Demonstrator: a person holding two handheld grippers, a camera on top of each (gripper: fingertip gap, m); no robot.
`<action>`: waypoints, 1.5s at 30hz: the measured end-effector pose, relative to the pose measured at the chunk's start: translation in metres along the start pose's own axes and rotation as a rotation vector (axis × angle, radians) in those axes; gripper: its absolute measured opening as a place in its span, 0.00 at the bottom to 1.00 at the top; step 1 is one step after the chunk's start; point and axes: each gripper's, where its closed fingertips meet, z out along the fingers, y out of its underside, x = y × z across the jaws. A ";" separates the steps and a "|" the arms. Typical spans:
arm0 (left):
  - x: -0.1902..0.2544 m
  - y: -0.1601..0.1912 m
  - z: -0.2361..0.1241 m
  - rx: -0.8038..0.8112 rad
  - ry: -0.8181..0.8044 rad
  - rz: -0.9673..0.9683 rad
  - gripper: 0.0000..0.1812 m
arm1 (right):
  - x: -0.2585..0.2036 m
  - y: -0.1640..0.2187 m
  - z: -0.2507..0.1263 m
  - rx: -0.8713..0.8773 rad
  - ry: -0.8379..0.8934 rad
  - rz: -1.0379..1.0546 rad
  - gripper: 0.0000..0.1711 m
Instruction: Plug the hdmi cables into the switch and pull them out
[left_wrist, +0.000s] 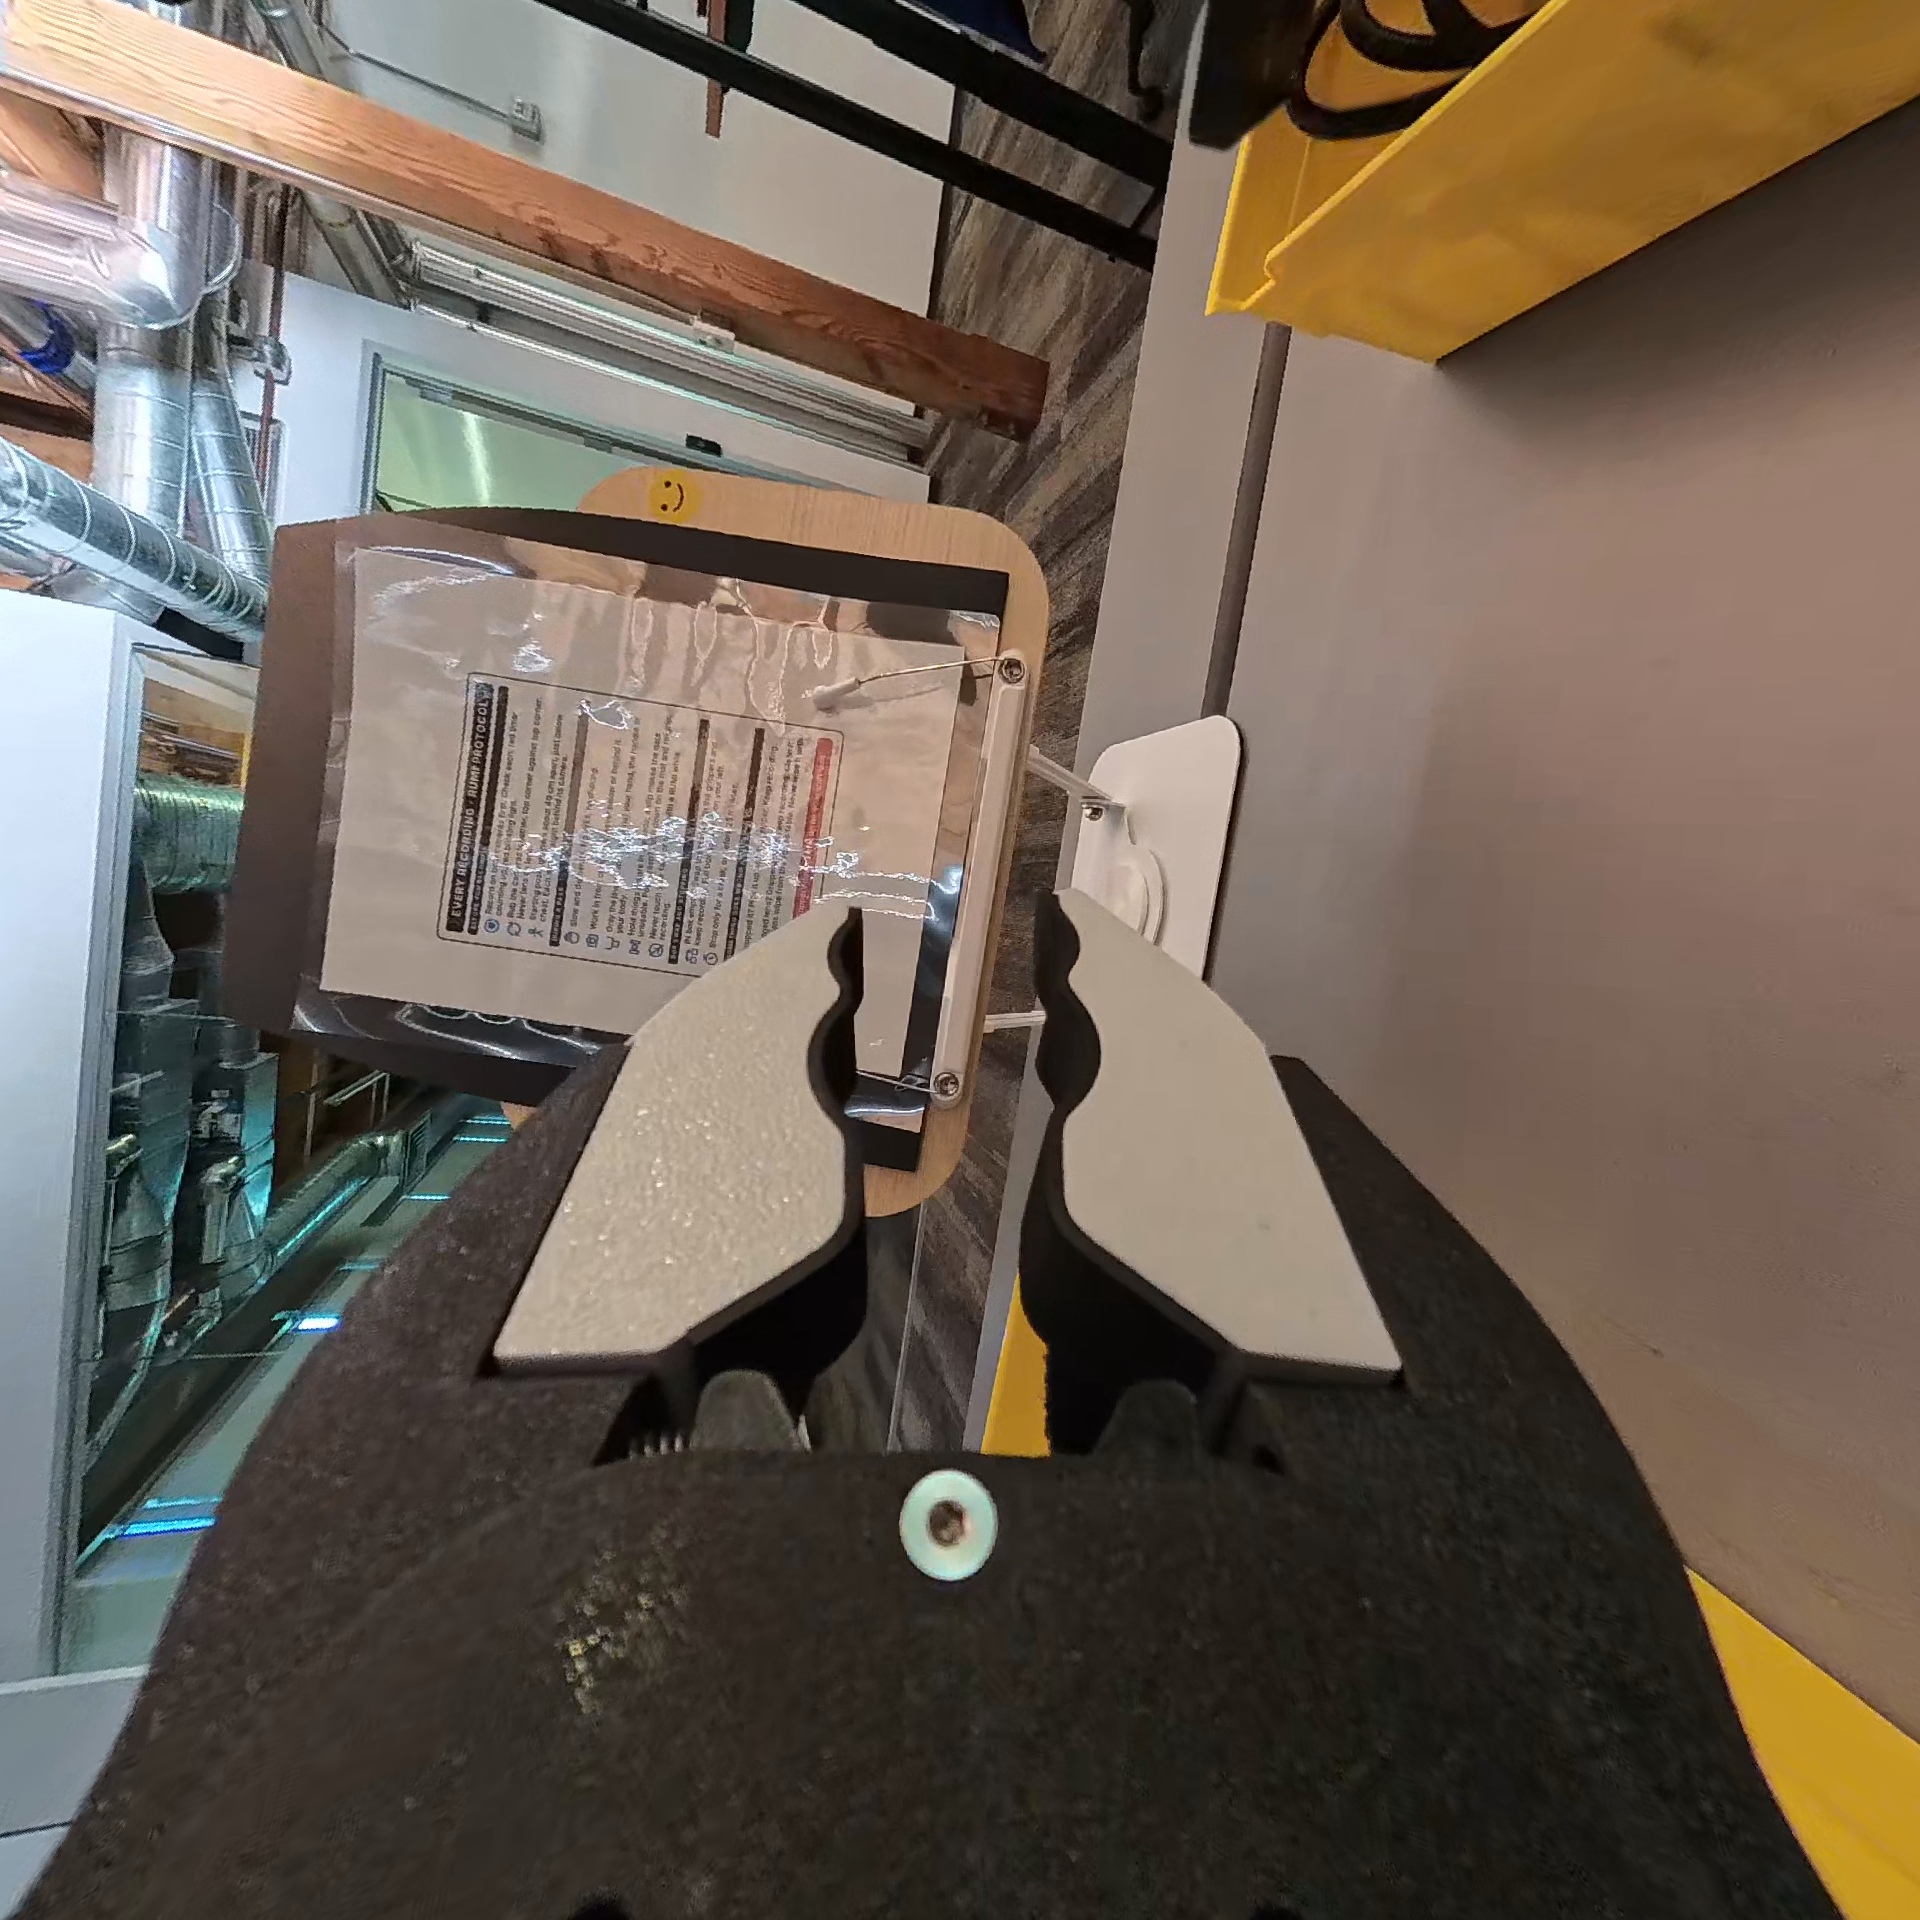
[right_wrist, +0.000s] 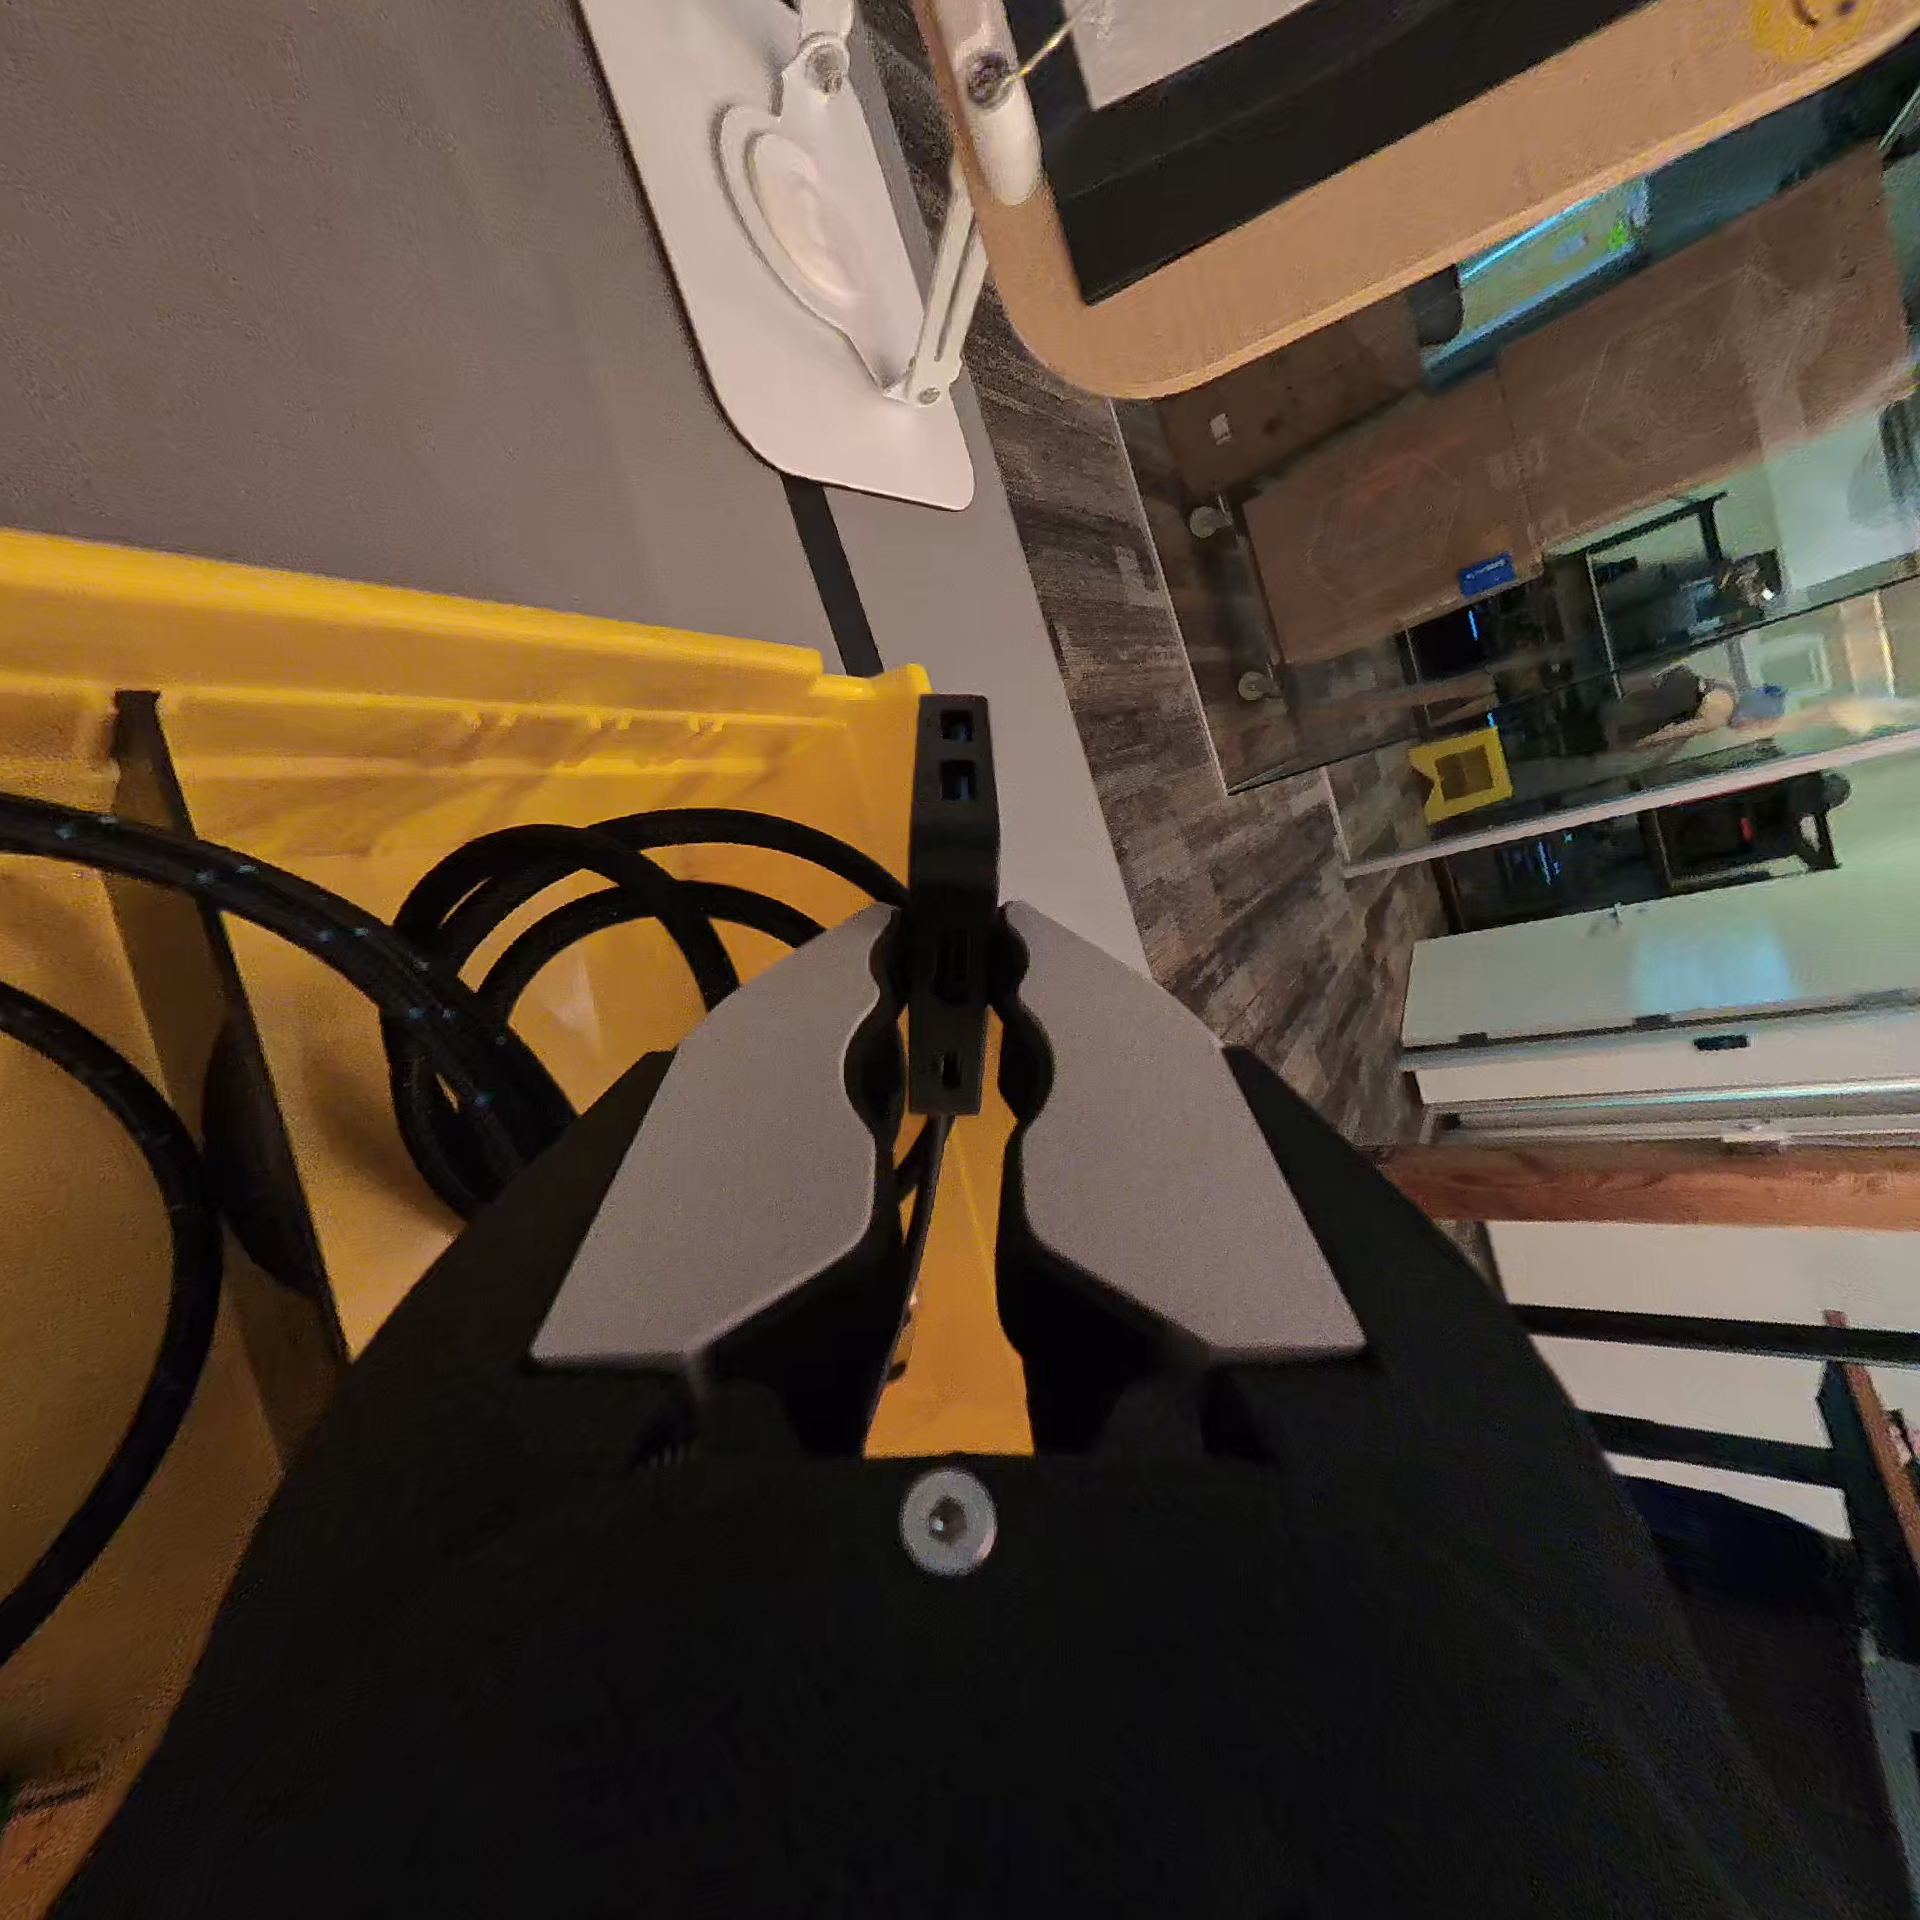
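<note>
Clamping the switch (right_wrist: 951, 935) at frame centre, right hand-held gripper (right_wrist: 948, 935) grips its slim rigid body. Left hand-held gripper (left_wrist: 948, 940) gapes empty. Cables (right_wrist: 499, 935), left, look stiff; grab plugs.

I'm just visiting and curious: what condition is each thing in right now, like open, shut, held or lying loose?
Left tool: open, holding nothing.
Right tool: shut on the switch.
Switch: held upright in the picture, the ports in view empty, a thin lead hanging from its near end.
Cables: coiled loose in the yellow bin, unplugged.
Board: propped on a white stand.
</note>
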 end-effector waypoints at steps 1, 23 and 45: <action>0.000 0.000 -0.001 0.001 -0.001 0.001 0.17 | 0.000 0.001 0.003 -0.002 0.014 -0.019 0.09; -0.054 0.180 -0.067 -0.553 -0.011 -0.556 0.20 | -0.017 0.070 -0.122 -0.607 -0.071 0.757 0.23; 0.050 0.341 -0.090 -1.075 0.360 -1.175 0.22 | -0.076 0.129 -0.109 -0.822 -0.329 1.268 0.03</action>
